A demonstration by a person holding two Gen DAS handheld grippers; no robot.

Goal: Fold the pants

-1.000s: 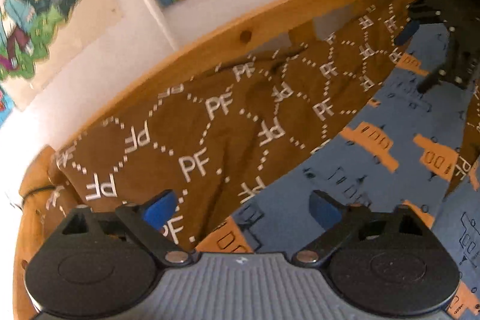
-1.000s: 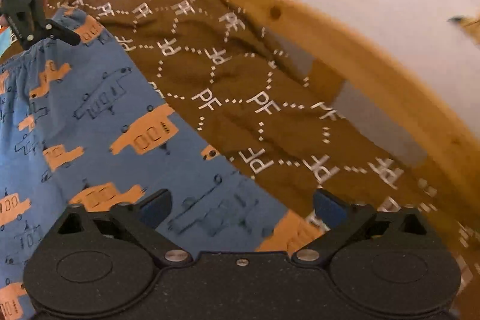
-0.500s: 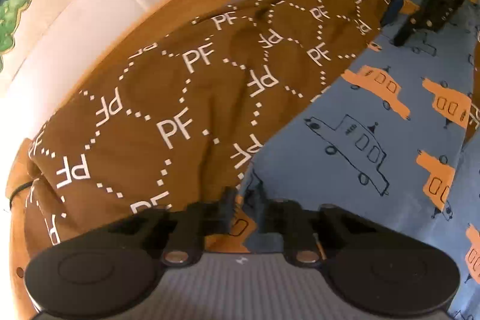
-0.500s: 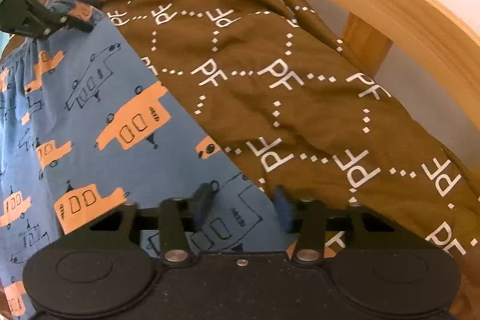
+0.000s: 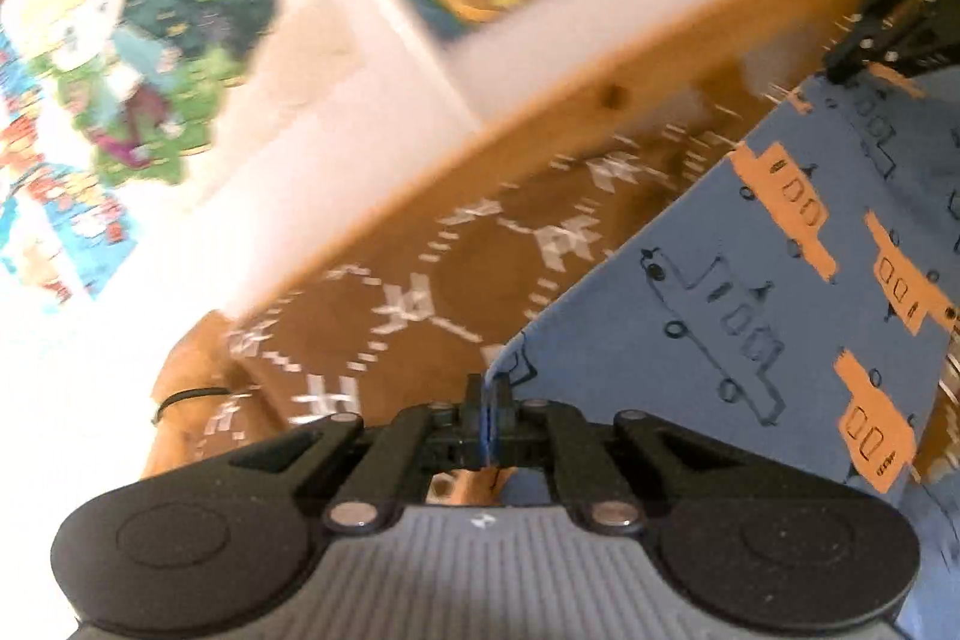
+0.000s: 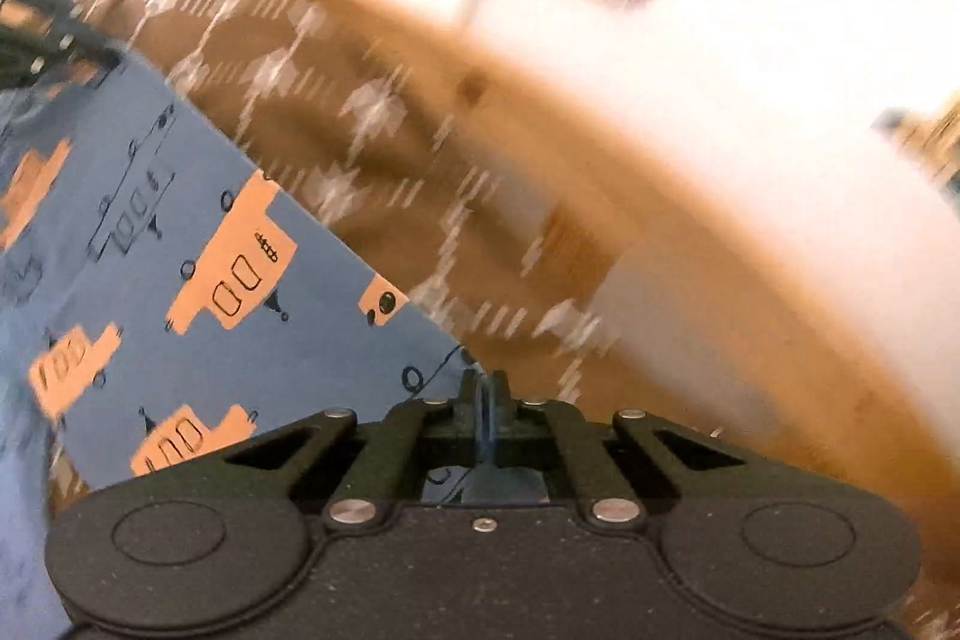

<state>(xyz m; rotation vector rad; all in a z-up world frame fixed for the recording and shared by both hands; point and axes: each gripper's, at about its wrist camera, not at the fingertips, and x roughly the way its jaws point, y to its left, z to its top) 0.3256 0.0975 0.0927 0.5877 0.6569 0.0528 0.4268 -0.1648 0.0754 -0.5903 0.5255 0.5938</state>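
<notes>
Blue pants printed with orange and outlined cars lie on a brown bed cover. My left gripper is shut on one corner of the pants' edge, which rises off the cover. In the right wrist view the same pants stretch to the left, and my right gripper is shut on the other corner of that edge. The cloth runs taut between the two grippers. Each gripper shows in the other's view: the right one at the top right, the left one at the far left.
The brown bed cover with white PF lettering lies under the pants. A curved wooden bed rail borders it, with a white wall and colourful posters behind. Both views are blurred by motion.
Both grippers went from wide open to shut on the pants' edge corners. Both have since tipped upward, lifting the edge off the cover, so more wall and posters show.
</notes>
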